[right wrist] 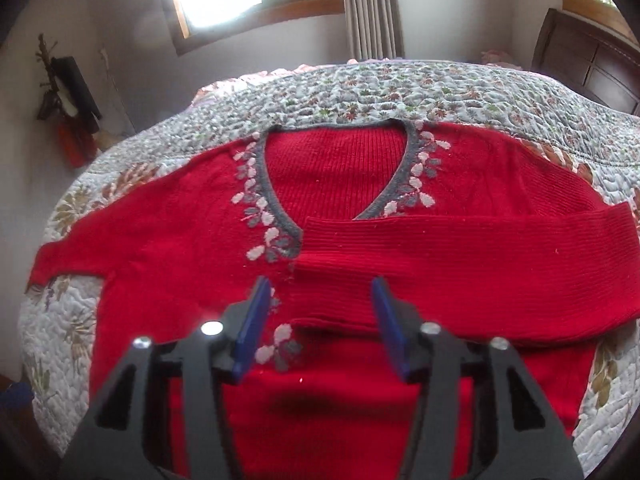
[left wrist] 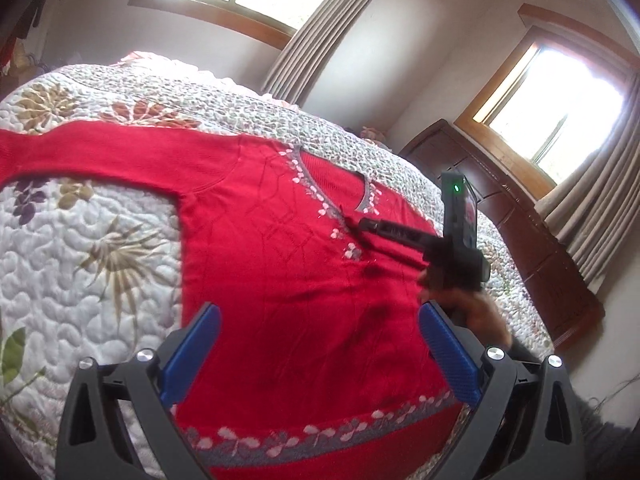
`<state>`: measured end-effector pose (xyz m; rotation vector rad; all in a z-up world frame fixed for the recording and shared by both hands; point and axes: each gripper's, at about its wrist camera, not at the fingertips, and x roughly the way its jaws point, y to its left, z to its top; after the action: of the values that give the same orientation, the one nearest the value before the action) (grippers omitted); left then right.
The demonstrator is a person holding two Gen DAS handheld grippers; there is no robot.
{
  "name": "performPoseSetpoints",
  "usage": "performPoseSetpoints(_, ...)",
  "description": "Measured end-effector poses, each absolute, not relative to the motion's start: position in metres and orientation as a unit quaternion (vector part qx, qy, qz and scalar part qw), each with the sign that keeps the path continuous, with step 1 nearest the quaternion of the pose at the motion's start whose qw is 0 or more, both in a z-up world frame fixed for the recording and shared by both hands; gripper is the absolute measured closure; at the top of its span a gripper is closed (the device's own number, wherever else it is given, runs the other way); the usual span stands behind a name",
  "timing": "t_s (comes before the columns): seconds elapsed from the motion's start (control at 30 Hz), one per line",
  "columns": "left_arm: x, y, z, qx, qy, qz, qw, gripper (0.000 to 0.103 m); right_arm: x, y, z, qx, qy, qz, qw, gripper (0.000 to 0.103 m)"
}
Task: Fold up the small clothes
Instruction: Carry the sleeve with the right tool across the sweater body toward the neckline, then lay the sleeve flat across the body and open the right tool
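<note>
Both claws are hanging wide apart and holding nothing above the red knitted V-neck sweater (right wrist: 192, 248), which is lying flat on the floral quilted bed cover (right wrist: 440, 96). The right claw (right wrist: 320, 332) is hovering over the folded-in ribbed sleeve (right wrist: 460, 256). The left claw (left wrist: 320, 360) is hovering over the sweater's body; whether either is touching the knit is unclear. The other sleeve (left wrist: 100, 148) is running out of frame.

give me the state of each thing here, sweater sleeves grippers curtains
red sweater: flat on the quilt, front up
right sleeve: folded across the chest
left sleeve: spread out straight
left gripper: open, empty
right gripper: open, empty, over the sleeve cuff
curtains: drawn aside
</note>
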<state>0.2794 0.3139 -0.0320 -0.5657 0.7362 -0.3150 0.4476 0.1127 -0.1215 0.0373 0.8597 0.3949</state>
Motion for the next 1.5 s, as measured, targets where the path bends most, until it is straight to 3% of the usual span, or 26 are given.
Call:
performPoseSetpoints(0.3,0.474,0.266,-0.078,-0.421,0.486,-0.247,0.725,0.004,0.348,0.046,-0.123,0.193,0.287,0.261,0.901,0.043)
performPoseSetpoints(0.37,0.505,0.249,-0.094,-0.411,0.513,-0.246,0.712,0.004,0.347,0.041,-0.122,0.223,0.288,0.285,0.887,0.034)
performPoseSetpoints(0.47,0.530,0.222,-0.108,-0.363,0.541,-0.236,0.721,0.004,0.344,0.041,-0.119,0.265,0.281,0.361,0.849,0.032)
performPoseSetpoints(0.57,0.539,0.202,-0.115,-0.331,0.552,-0.239,0.727,0.004,0.346,0.049,-0.104,0.229,0.275,0.404,0.842,0.025)
performPoseSetpoints(0.7,0.541,0.184,-0.112,-0.285,0.557,-0.246,0.740,0.004,0.345,0.047,-0.082,0.215,0.253,0.433,0.838,0.025)
performPoseSetpoints(0.77,0.539,0.176,-0.107,-0.260,0.560,-0.251,0.746,0.010,0.335,0.039,-0.069,0.216,0.224,0.438,0.843,0.025)
performPoseSetpoints(0.87,0.539,0.178,-0.105,-0.222,0.567,-0.232,0.758,0.035,0.323,0.032,-0.061,0.209,0.181,0.449,0.850,0.025)
performPoseSetpoints(0.93,0.542,0.179,-0.105,-0.203,0.572,-0.212,0.766,0.066,0.319,0.032,-0.061,0.204,0.160,0.448,0.855,0.025)
performPoseSetpoints(1.0,0.545,0.181,-0.107,-0.193,0.579,-0.210,0.764,0.085,0.317,0.038,-0.062,0.206,0.169,0.472,0.840,0.025)
performPoseSetpoints(1.07,0.544,0.180,-0.104,-0.175,0.582,-0.218,0.764,0.087,0.311,0.049,-0.062,0.192,0.168,0.485,0.837,0.025)
performPoseSetpoints(1.13,0.543,0.178,-0.098,-0.169,0.575,-0.226,0.768,0.098,0.307,0.058,-0.063,0.174,0.161,0.497,0.835,0.025)
performPoseSetpoints(1.3,0.551,0.176,-0.079,-0.142,0.564,-0.223,0.782,0.099,0.311,0.070,-0.079,0.158,0.181,0.504,0.829,0.025)
performPoseSetpoints(1.5,0.573,0.221,-0.021,-0.120,0.532,-0.185,0.817,0.100,0.318,0.062,-0.086,0.180,0.183,0.517,0.817,0.025)
